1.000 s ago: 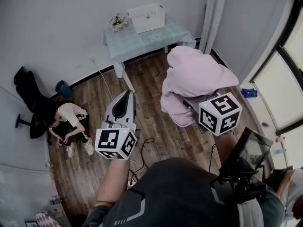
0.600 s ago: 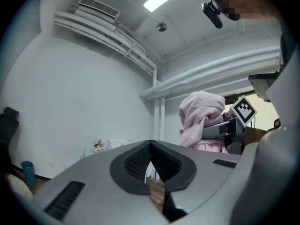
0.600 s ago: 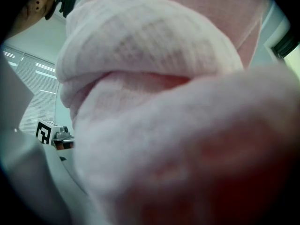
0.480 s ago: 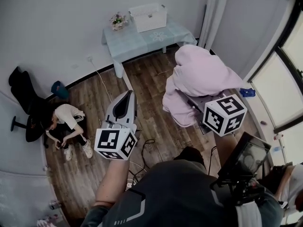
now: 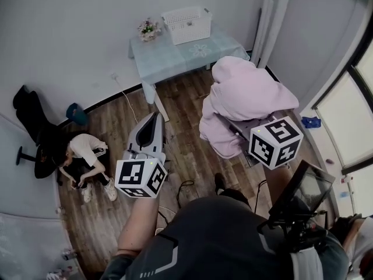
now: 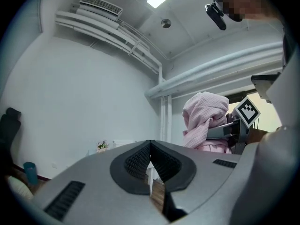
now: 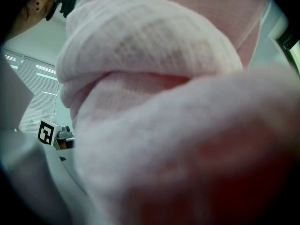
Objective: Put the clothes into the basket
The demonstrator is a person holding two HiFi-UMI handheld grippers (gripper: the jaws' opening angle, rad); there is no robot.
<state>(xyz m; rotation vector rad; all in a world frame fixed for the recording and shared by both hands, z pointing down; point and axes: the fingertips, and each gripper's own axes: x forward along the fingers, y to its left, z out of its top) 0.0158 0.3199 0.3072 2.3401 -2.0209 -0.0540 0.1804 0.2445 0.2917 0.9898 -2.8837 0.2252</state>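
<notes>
A pink garment [image 5: 247, 95] hangs bunched over my right gripper [image 5: 233, 124], which is shut on it; the cloth hides the jaws. In the right gripper view the pink garment [image 7: 154, 93] fills nearly the whole frame. The white basket [image 5: 186, 23] stands on a small light-blue table [image 5: 169, 54] against the far wall, beyond both grippers. My left gripper [image 5: 155, 118] is held over the wooden floor to the left of the garment, shut, with nothing in it. In the left gripper view its pads [image 6: 140, 161] meet, and the pink garment [image 6: 201, 118] hangs to the right.
A small pot of flowers [image 5: 148, 28] sits on the table beside the basket. A person [image 5: 81, 156] sits on the floor at the left, next to a black chair [image 5: 32, 118]. Cables [image 5: 183, 188] lie on the floor. A curtain [image 5: 274, 16] and a window [image 5: 344, 115] are at the right.
The right gripper with the pink garment has shifted a little farther up, toward the table. The left gripper has stayed about where it was, still shut.
</notes>
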